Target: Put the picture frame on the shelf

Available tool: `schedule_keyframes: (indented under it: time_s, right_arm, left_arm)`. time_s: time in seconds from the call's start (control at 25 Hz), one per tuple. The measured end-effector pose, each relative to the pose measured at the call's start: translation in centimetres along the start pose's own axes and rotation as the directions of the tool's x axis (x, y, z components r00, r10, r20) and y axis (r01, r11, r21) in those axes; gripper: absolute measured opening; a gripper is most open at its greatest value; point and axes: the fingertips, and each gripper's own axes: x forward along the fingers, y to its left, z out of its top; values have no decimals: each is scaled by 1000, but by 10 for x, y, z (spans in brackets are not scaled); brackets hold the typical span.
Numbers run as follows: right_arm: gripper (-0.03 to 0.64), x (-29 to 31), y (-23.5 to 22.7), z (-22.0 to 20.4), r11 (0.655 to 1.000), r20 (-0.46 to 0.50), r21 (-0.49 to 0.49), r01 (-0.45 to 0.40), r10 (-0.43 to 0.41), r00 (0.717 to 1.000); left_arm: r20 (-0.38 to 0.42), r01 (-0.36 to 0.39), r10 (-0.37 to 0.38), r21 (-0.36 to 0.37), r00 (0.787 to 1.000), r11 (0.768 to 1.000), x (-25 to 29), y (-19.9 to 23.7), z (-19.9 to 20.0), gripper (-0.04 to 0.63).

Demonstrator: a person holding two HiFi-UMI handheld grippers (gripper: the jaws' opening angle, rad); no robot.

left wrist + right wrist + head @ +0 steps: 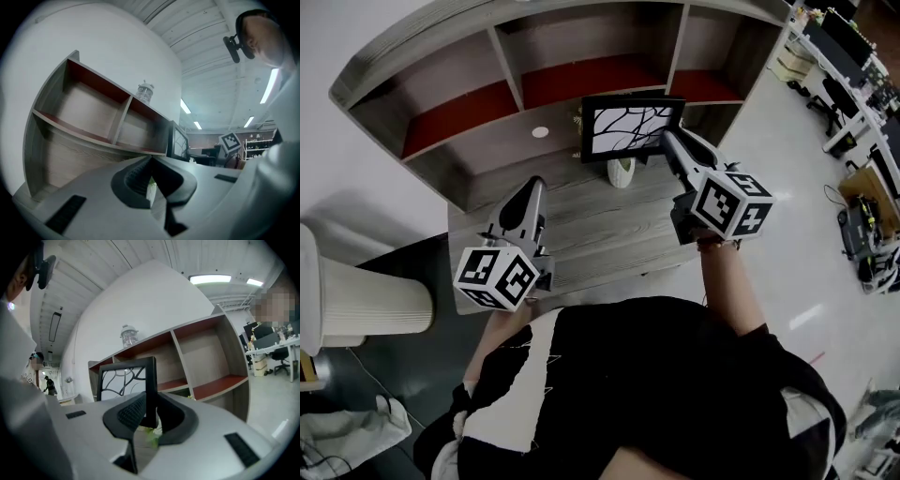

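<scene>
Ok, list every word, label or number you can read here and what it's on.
None: no readable words or numbers in any view.
Marker cube on the left gripper, and the one on the right gripper: square patterns only.
Picture frame: branch drawing, no lettering.
Jar on the shelf: too small to tell.

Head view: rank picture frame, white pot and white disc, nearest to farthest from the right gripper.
1. Picture frame, held in the right gripper.
2. White pot, just under the frame.
3. White disc, off to the left.
</scene>
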Motion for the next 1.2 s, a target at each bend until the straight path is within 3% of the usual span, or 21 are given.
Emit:
schedule_keyframes:
  time_s: [0.24,0.52,0.8,1.2]
  right_arm:
    - [78,0,4,9,996,38,-82,23,-20,999]
    - [78,72,23,37,983,10,-168,80,-79,997]
    - [78,117,20,47,979,-84,-194,68,-86,993]
    - [78,167,7,30,979,-241,-175,100,-141,960]
  left_arm:
    - [-1,24,-24,5,1000,1000,-19,6,-23,11]
    - [-9,36,-36,-26,999,999,-9,73,5,11]
    - [-11,23,-23,-40,1000,999,-7,97,10,11]
    - [7,-4,4,-52,1000,999,-7,132,15,11]
